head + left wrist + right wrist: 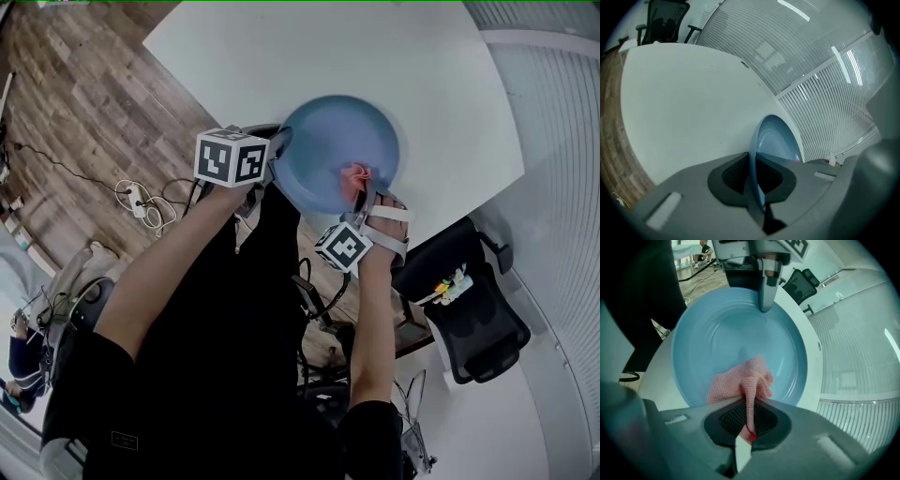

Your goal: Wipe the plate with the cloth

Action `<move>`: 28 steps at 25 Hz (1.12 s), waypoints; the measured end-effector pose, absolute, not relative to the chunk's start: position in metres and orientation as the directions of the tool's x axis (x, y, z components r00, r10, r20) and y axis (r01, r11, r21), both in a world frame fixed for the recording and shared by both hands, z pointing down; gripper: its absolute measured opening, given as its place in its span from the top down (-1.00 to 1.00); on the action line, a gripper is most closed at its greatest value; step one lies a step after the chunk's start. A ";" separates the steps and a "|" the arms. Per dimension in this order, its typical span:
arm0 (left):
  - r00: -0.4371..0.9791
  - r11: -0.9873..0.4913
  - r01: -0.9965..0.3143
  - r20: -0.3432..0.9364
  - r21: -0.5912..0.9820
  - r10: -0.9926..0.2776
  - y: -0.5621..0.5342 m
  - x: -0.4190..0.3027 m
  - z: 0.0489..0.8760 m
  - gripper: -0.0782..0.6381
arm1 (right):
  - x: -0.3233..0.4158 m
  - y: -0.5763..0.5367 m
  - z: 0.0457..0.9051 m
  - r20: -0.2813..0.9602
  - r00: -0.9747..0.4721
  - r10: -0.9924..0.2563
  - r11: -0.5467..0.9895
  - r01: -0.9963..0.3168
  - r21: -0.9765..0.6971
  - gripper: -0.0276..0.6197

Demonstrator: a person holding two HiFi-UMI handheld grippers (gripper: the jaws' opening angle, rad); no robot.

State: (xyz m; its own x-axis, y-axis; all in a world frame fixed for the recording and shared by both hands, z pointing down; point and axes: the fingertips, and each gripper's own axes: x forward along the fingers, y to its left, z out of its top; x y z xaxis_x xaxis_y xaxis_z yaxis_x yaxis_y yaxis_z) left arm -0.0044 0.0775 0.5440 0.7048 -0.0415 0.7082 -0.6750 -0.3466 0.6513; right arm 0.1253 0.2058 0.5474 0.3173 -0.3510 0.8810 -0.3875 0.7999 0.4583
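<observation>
A light blue plate point(328, 150) lies on the white table near its front edge. My left gripper point(274, 150) is shut on the plate's left rim; in the left gripper view the plate point(776, 138) stands edge-on between the jaws of the left gripper point(754, 180). My right gripper point(361, 202) is shut on a pink cloth point(359, 178), which rests on the plate's lower right inner surface. In the right gripper view the cloth point(740, 380) bunches out of the right gripper point(747, 420) onto the plate point(736, 329), with the left gripper point(765, 305) at the far rim.
The white table point(309, 56) stretches away behind the plate. A black office chair point(469, 309) stands to the right below the table edge. Cables and a power strip point(141, 202) lie on the wooden floor at left. A ribbed white wall point(562, 187) runs along the right.
</observation>
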 end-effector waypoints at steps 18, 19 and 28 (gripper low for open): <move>0.709 -0.387 -0.651 0.705 0.652 -0.005 0.085 0.007 0.541 0.73 | 0.085 0.230 0.547 0.924 0.195 -0.330 0.853 -0.358 0.380 0.88; 0.709 -0.391 -0.649 0.705 0.653 0.000 0.086 0.009 0.541 0.73 | 0.086 0.229 0.548 0.919 0.196 -0.341 0.842 -0.372 0.391 0.88; 0.715 -0.402 -0.632 0.698 0.663 0.027 0.081 0.003 0.543 0.73 | 0.095 0.187 0.548 0.897 0.228 -0.379 0.787 -0.430 0.442 0.88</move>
State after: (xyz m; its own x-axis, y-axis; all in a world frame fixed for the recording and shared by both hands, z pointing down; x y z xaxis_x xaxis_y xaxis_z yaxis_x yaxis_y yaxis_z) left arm 0.0035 0.0811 0.5427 0.7153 0.0270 0.6983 -0.6318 -0.4019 0.6628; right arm 0.0953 0.1874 0.5482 0.2278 -0.3790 0.8969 -0.4301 0.7873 0.4418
